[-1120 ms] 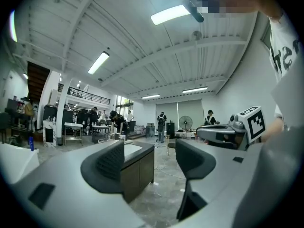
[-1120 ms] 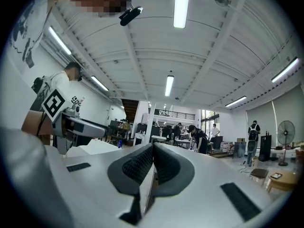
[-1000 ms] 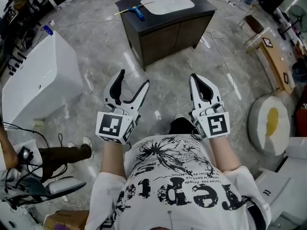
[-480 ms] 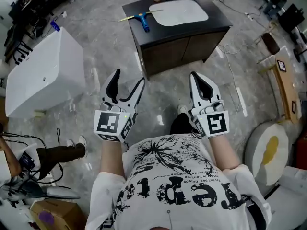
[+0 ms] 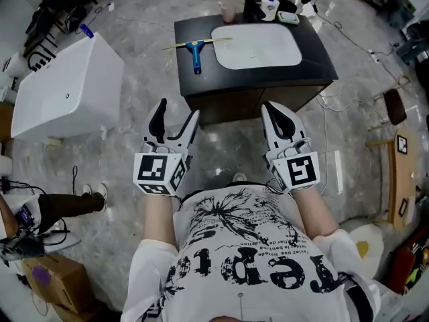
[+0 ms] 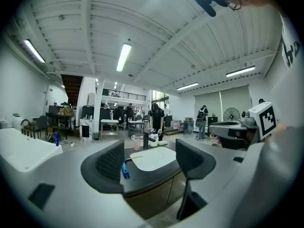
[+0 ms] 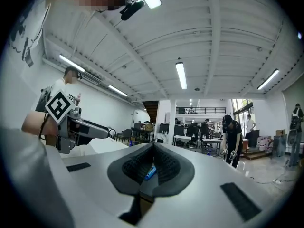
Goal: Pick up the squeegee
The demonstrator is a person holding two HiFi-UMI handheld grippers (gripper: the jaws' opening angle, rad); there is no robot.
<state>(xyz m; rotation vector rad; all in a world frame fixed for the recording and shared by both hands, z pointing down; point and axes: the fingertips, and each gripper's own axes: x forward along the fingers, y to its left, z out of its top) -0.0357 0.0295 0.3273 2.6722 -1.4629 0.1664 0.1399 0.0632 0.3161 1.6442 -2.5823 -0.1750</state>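
The squeegee (image 5: 195, 51), with a blue handle and a thin yellow blade, lies on the left part of the dark vanity top (image 5: 322, 49), beside the white sink basin (image 5: 257, 45). Both grippers hang in the air in front of the cabinet, well short of it. My left gripper (image 5: 176, 113) is open with nothing between its fingers; in the left gripper view the squeegee (image 6: 124, 170) shows by the left jaw of that gripper (image 6: 149, 161). My right gripper (image 5: 277, 113) is shut and empty. A sliver of the blue squeegee handle (image 7: 150, 171) shows behind the right gripper (image 7: 153, 150).
A white bathtub (image 5: 66, 94) stands to the left of the cabinet. A cup (image 5: 228, 10), bottles (image 5: 270, 4) and a faucet crowd the back of the vanity top. Cables run over the floor. A person's leg (image 5: 67, 203) and a cardboard box (image 5: 45, 278) are at lower left.
The view has moved up to the cabinet, which now stands straight ahead and close. Both grippers keep the same pose, left open and right shut.
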